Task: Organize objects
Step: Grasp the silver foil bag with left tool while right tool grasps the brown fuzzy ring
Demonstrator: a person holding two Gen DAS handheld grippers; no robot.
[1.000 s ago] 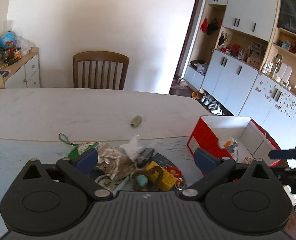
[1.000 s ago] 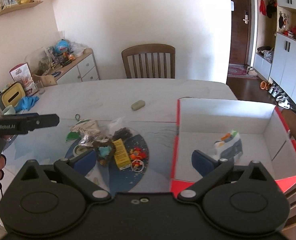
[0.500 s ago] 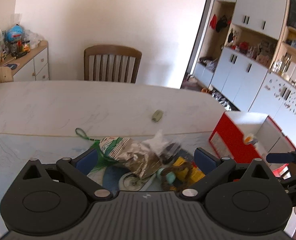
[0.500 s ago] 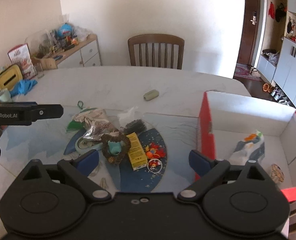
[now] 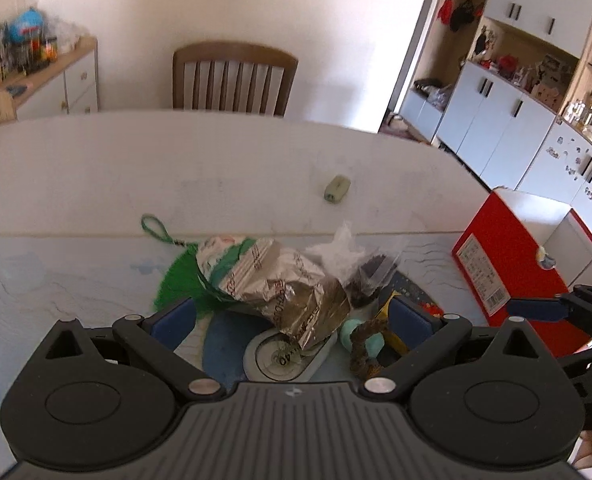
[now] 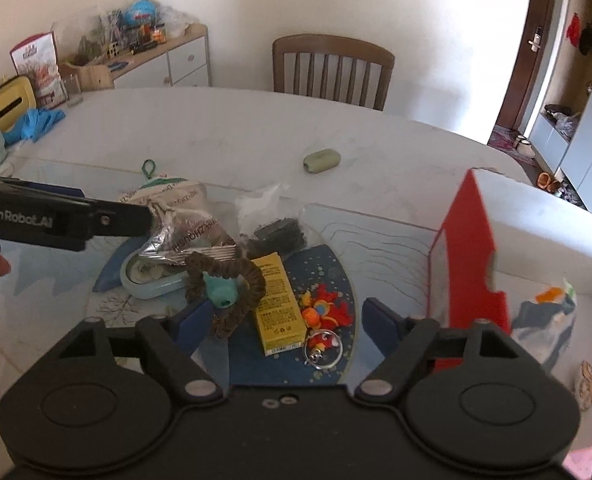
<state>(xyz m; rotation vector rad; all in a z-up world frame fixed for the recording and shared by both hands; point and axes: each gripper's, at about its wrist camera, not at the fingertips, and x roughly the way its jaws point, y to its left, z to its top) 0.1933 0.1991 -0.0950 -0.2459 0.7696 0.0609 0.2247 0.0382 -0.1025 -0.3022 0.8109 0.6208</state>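
Over the yellow box, right gripper jaws closing, empty.

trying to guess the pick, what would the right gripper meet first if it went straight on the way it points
Most likely the yellow box, which lies between the closing jaws of the right gripper, with the brown scrunchie just beside it; nothing is gripped, and depth is unclear.

A yellow box is lying at frame centre on a dark blue speckled mat; the storage box at right is showing red outside, white inside; the surface is looking white marbled.
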